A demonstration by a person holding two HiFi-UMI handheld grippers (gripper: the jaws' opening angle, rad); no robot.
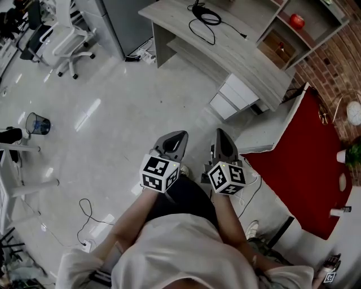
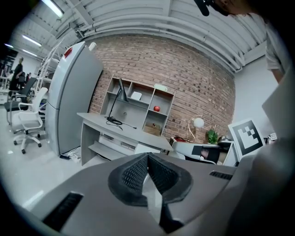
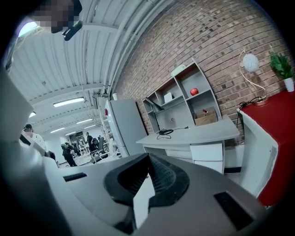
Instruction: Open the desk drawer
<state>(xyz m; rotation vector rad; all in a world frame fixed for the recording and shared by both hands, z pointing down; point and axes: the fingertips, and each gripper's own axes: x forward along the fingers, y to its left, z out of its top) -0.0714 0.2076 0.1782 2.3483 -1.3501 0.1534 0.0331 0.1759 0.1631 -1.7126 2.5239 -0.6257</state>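
Left gripper (image 1: 174,140) and right gripper (image 1: 221,141): jaws clenched, nothing in them, held side by side out front, probably just a carry posture. Desk drawer (image 1: 240,90) looks shut, under one end of the worktop (image 1: 225,48), well ahead. Approach not finished.

White desk drawer (image 1: 241,90), shut, under grey desk (image 1: 225,48)

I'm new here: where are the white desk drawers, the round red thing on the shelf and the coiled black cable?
white desk drawers (image 1: 240,92), head view, upper drawer's front.
round red thing (image 1: 296,21), head view, its middle.
coiled black cable (image 1: 208,17), head view, on the coil.
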